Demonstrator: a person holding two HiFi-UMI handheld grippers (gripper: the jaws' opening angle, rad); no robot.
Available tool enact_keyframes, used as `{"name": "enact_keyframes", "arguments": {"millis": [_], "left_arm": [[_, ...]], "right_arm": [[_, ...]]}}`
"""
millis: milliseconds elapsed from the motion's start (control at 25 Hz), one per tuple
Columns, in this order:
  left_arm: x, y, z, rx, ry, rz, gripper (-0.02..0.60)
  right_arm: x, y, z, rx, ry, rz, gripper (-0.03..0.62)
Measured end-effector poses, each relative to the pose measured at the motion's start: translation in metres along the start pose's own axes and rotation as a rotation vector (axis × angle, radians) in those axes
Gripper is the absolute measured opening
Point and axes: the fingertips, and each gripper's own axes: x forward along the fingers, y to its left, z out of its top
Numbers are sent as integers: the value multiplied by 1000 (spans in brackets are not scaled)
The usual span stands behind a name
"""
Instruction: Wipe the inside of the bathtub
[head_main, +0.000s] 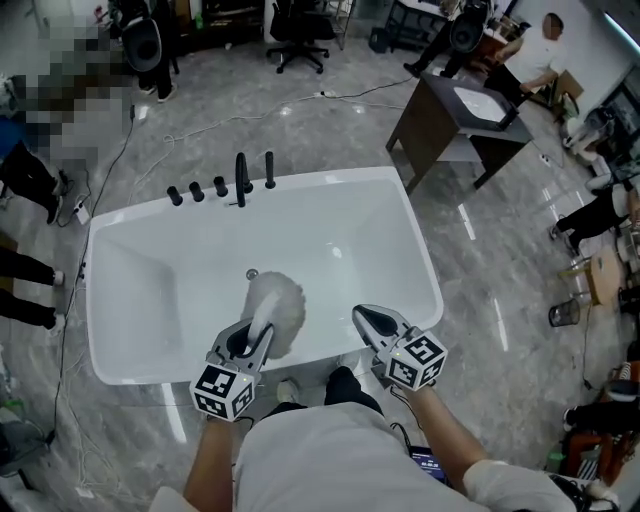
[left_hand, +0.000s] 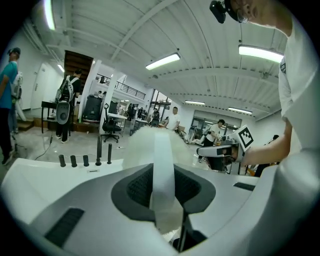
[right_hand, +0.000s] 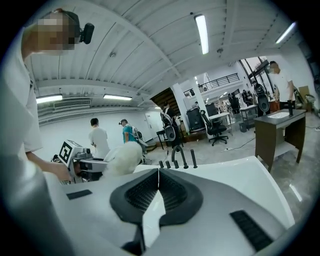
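Observation:
A white bathtub (head_main: 400, 215) fills the middle of the head view, with a small drain (head_main: 252, 273) on its floor. My left gripper (head_main: 250, 342) hangs over the tub's near rim, shut on the white handle of a fluffy white duster (head_main: 278, 305) whose head reaches into the tub. In the left gripper view the handle (left_hand: 163, 180) runs up between the jaws to the fluffy head (left_hand: 142, 145). My right gripper (head_main: 373, 322) is beside it over the same rim, shut and holding nothing; its jaws meet in the right gripper view (right_hand: 159, 174).
Black faucet fittings (head_main: 238, 182) stand on the tub's far rim. A dark vanity with a sink (head_main: 462, 112) is at the back right. People stand at the left and right edges, and cables (head_main: 110, 170) lie on the marble floor. My feet (head_main: 340, 380) touch the tub's front.

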Motion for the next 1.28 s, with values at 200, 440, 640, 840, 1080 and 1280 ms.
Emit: {"name": "enact_keyframes", "arguments": {"millis": [200, 440, 640, 840, 1080, 1280], "left_arm": [[-39, 15, 16, 35, -83, 38, 91], [-65, 19, 11, 36, -123, 104, 91], [-52, 11, 19, 29, -140, 147, 91], [-39, -2, 33, 19, -160, 183, 91], [-21, -24, 35, 27, -153, 198, 92], [-11, -35, 28, 28, -128, 204, 91]], "right_arm": [[-3, 27, 17, -41, -36, -1, 18], [-17, 32, 17, -50, -40, -2, 18], [-21, 10, 23, -62, -37, 6, 18], [-23, 0, 33, -80, -37, 48, 18], [-33, -20, 23, -75, -4, 63, 18], [-41, -27, 15, -89, 15, 71, 18]]}}
